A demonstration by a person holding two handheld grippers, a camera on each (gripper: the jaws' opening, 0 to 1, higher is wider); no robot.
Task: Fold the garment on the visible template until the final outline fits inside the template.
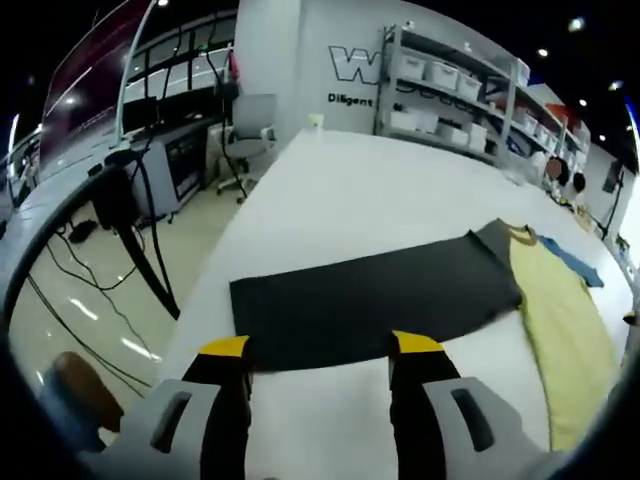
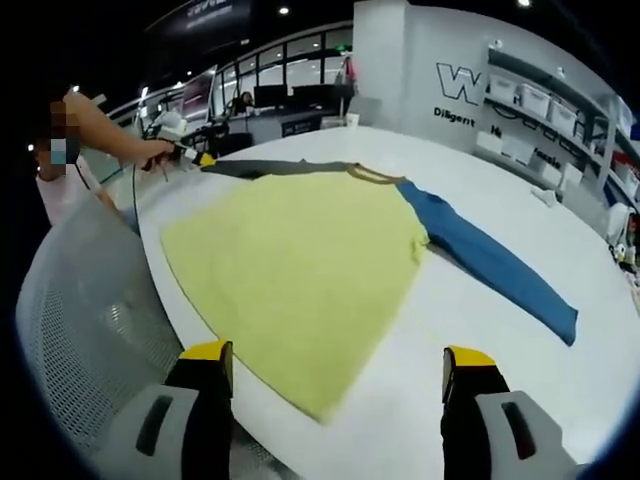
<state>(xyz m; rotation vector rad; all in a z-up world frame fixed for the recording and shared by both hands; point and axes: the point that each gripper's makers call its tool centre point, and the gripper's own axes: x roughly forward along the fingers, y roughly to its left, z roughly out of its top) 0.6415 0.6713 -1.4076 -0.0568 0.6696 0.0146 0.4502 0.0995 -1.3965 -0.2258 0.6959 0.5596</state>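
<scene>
left claw (image 1: 318,345): jaws apart, nothing between them, yellow tips poised above the near edge of the white table (image 1: 350,190). just ahead of the tips a dark grey sleeve (image 1: 370,300) lies flat, stretched crosswise. past its right end sits the shirt's yellow body (image 1: 560,330) with a tan collar (image 1: 520,235); a strip of blue sleeve (image 1: 570,262) lies beyond that. shelves (image 1: 450,90) with bins stand far ahead, an office chair (image 1: 245,135) ahead and to the left on the floor.

right claw (image 2: 340,358): jaws wide apart, holding nothing, tips just short of the shirt's hem. the shirt (image 2: 300,260) lies spread flat on the table (image 2: 520,390) directly ahead, unfolded, hem corner between the two tips. the blue sleeve (image 2: 490,260) runs out ahead and to the right; the grey sleeve (image 2: 270,168) extends far ahead to the left. at that far left end a hand (image 2: 150,150) holds the left claw (image 2: 200,158) near the grey sleeve's tip; its jaw state cannot be told from this view. no template outline can be made out on the table.
</scene>
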